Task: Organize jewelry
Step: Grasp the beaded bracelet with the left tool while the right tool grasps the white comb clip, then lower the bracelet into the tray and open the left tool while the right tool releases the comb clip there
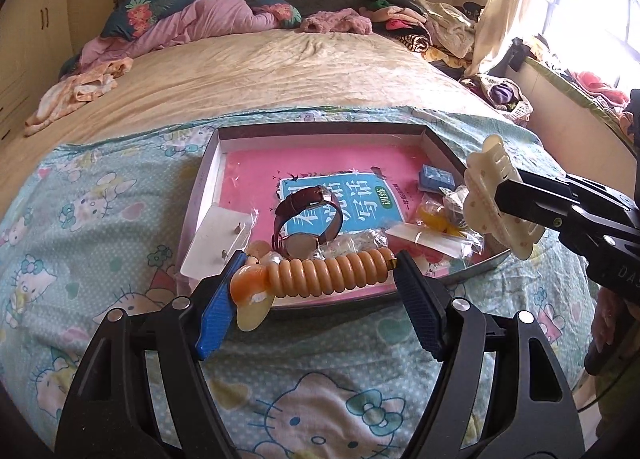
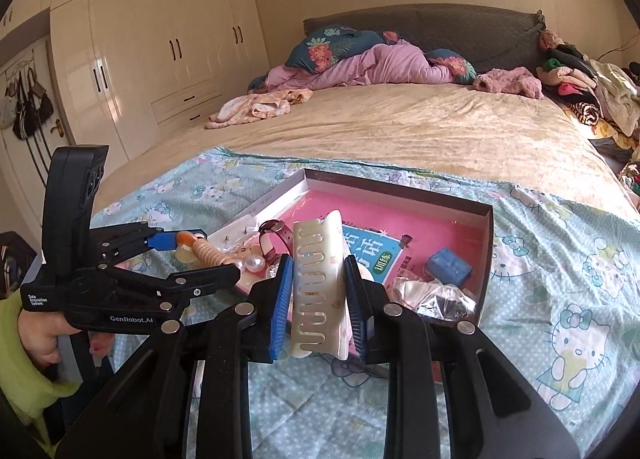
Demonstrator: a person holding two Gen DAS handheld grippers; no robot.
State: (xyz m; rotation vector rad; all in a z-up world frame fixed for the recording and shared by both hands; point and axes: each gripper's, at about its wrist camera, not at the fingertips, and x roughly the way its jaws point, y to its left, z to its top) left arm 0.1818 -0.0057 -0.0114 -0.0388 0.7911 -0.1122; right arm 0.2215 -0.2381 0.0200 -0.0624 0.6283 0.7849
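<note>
Left gripper (image 1: 316, 279) clamped on an orange coiled hair tie (image 1: 320, 269) — held over the near edge of the shallow box (image 1: 320, 130) on the bed (image 1: 260, 71). Right gripper (image 2: 320, 291) pinching a cream claw clip (image 2: 318, 287) just above the box; wristwatch (image 1: 308, 219) inside.

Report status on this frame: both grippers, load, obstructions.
Left gripper shut on orange coil at box near edge. Right gripper shut on cream hair claw, above box. Watch and bagged bits crowd the box.
</note>
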